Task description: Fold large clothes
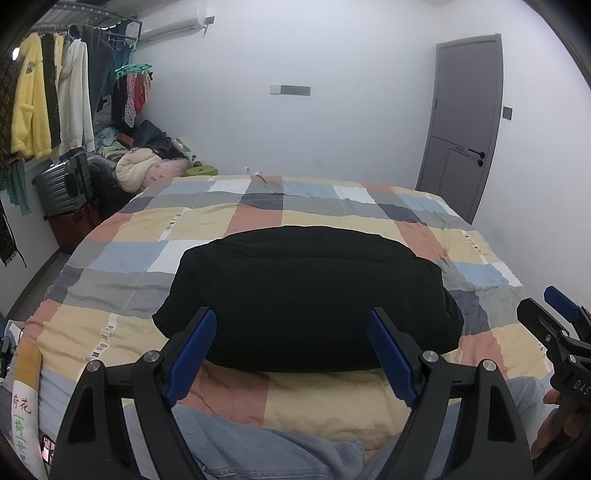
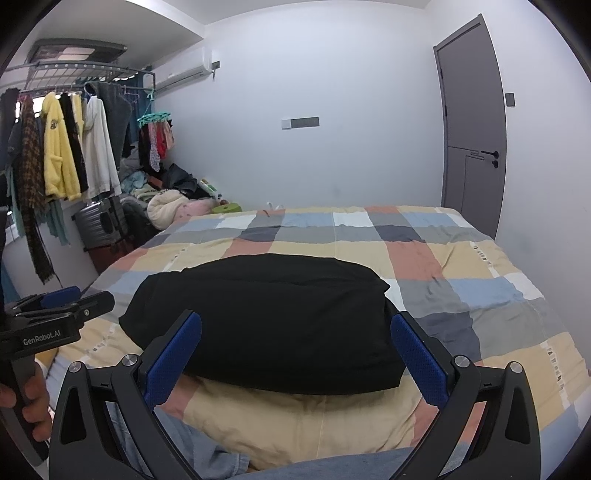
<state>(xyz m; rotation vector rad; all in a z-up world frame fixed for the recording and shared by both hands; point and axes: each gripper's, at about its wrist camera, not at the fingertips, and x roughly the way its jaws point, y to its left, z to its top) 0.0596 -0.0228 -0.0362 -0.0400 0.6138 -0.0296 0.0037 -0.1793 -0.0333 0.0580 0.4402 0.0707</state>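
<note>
The bed (image 1: pixel 147 229) fills most of what I see from both of my cameras, one bed under a patchwork cover of yellow, grey, blue, white and salmon squares, running away from me toward a white wall. On that wall stands one grey door (image 1: pixel 465 125) at the right, and high in the left corner hangs one air conditioner (image 1: pixel 173 26). Down the left side runs one clothes rail (image 2: pixel 74 70) with hung garments, among them a yellow fleece (image 2: pixel 55 155) and a white top (image 2: pixel 98 147), and under it sits one grey suitcase (image 1: pixel 61 188) beside a heap of loose clothes. The one thing I am here for, the black garment (image 1: pixel 310 295), lies already folded into a thick, rounded bundle on the near part of the bed, close to the edge where my jeans-clad knees show. I hold two tongs, one in each hand. My left tongs (image 1: pixel 291 332) stand spread wide, blue pads well apart, nothing between them; they hover just short of the bundle's near edge without touching it. My right tongs (image 2: pixel 295 336) are likewise released and wide, gripping nothing, poised above the same near edge. Each camera catches the other tongs at its margin, off to the side of the bundle.
</note>
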